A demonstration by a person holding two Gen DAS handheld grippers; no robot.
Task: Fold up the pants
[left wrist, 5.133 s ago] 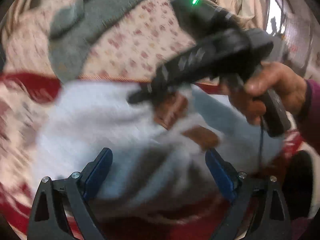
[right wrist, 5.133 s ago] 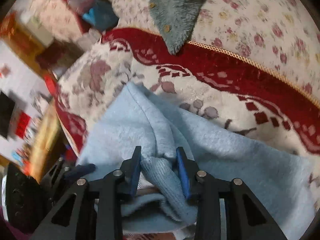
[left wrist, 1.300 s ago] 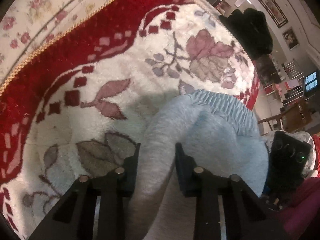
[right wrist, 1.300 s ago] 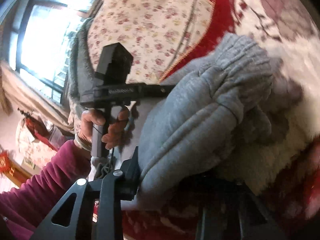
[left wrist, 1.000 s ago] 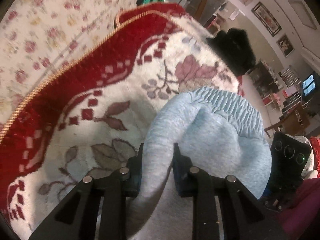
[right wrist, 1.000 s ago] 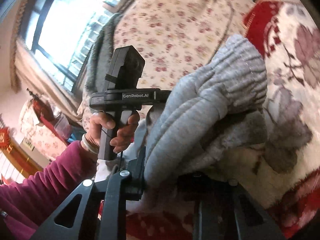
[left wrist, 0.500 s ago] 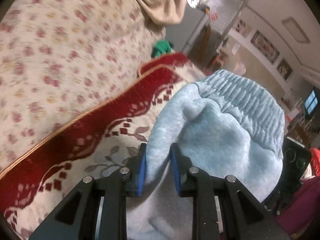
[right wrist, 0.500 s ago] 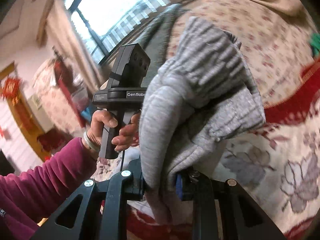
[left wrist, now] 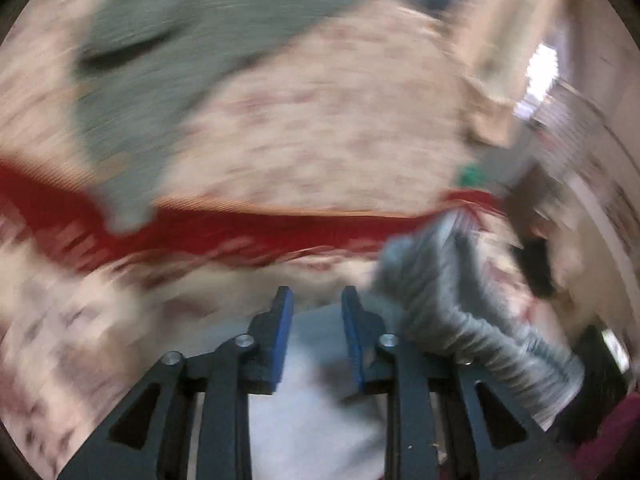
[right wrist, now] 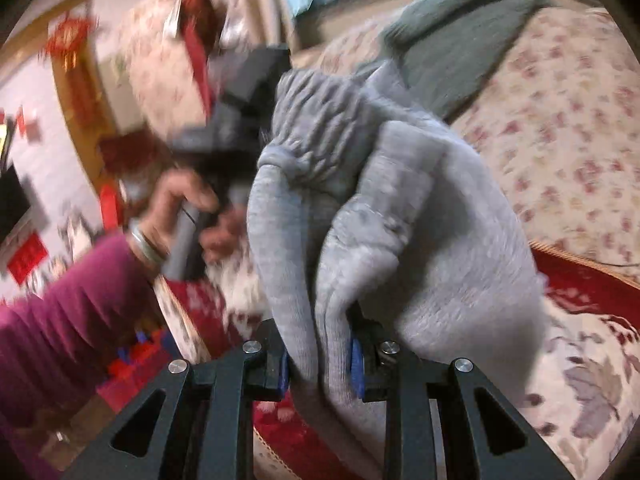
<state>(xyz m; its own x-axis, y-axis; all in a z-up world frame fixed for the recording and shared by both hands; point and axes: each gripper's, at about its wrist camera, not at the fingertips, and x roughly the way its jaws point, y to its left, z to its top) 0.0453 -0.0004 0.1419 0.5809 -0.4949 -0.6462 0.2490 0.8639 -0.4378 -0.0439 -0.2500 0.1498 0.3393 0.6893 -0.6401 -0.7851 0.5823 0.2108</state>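
The light grey-blue pants point(right wrist: 400, 220) hang bunched from my right gripper point(right wrist: 318, 358), which is shut on a fold of them and holds them above the red and cream blanket point(right wrist: 592, 380). The ribbed waistband point(right wrist: 320, 120) is at the top of the bundle. In the blurred left wrist view the left gripper point(left wrist: 316, 312) has a narrow gap with no cloth between its blue pads, and pale fabric point(left wrist: 316, 420) lies below it. The ribbed waistband point(left wrist: 460, 312) hangs to its right. The left tool and the hand holding it point(right wrist: 208, 184) show behind the pants.
A floral sofa back point(right wrist: 560, 132) rises behind the blanket, with a grey-green fleece garment point(right wrist: 460, 40) draped over it. The same garment point(left wrist: 160, 60) shows in the left wrist view. A room with red decorations lies to the left.
The left gripper has let go of the pants and swung left fast, blurring its view. The right gripper keeps its hold and has lifted and turned the bundle toward the sofa back.
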